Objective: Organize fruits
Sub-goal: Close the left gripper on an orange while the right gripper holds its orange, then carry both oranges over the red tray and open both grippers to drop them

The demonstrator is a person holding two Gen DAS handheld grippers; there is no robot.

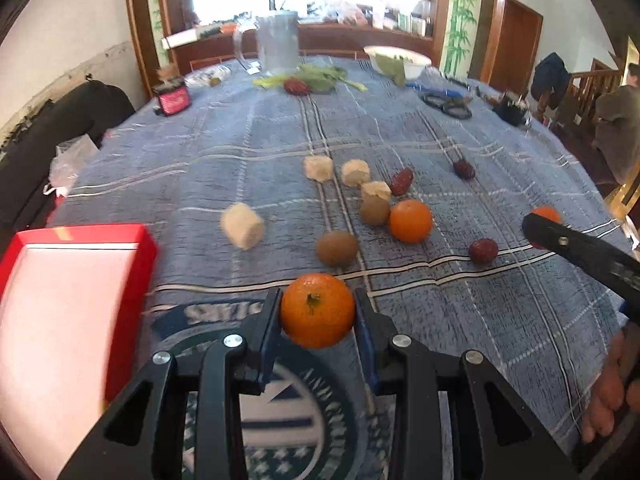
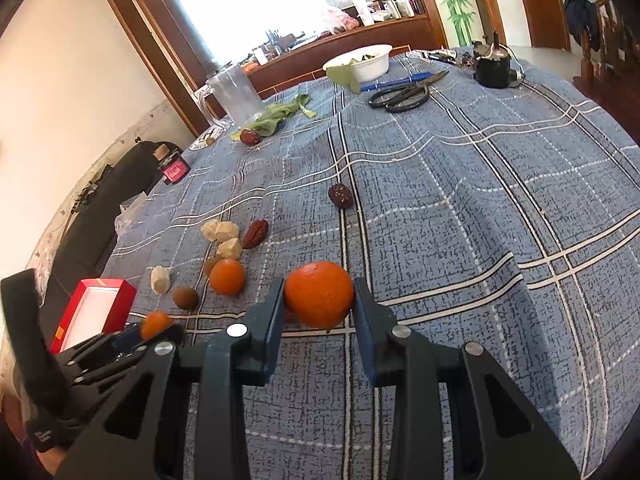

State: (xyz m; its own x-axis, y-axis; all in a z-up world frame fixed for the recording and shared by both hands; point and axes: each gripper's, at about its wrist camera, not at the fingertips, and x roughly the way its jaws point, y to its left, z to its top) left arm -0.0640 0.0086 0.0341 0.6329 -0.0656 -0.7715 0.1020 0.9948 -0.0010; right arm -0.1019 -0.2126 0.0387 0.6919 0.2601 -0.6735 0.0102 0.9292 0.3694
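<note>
My left gripper (image 1: 317, 312) is shut on an orange mandarin (image 1: 317, 309) above the blue plaid tablecloth (image 1: 500, 320), just right of a red box (image 1: 76, 296) with a white inside. My right gripper (image 2: 319, 300) is shut on another mandarin (image 2: 319, 298); it also shows in the left wrist view (image 1: 545, 216) at the right. A third mandarin (image 1: 411, 220), two kiwis (image 1: 337, 248) (image 1: 374, 210), dark red dates (image 1: 483, 250) (image 1: 401, 181) (image 1: 464, 169) and several pale cubes (image 1: 242, 225) lie on the cloth. The red box also shows in the right wrist view (image 2: 96, 306).
At the far end stand a clear pitcher (image 1: 277, 42), green leaves with a date (image 1: 316, 76), a white bowl (image 1: 396, 60), black scissors (image 2: 404, 94), a blue pen (image 2: 394, 82), a black device (image 2: 494, 66) and a pink box (image 1: 173, 100). A black sofa (image 1: 48, 140) is left of the table.
</note>
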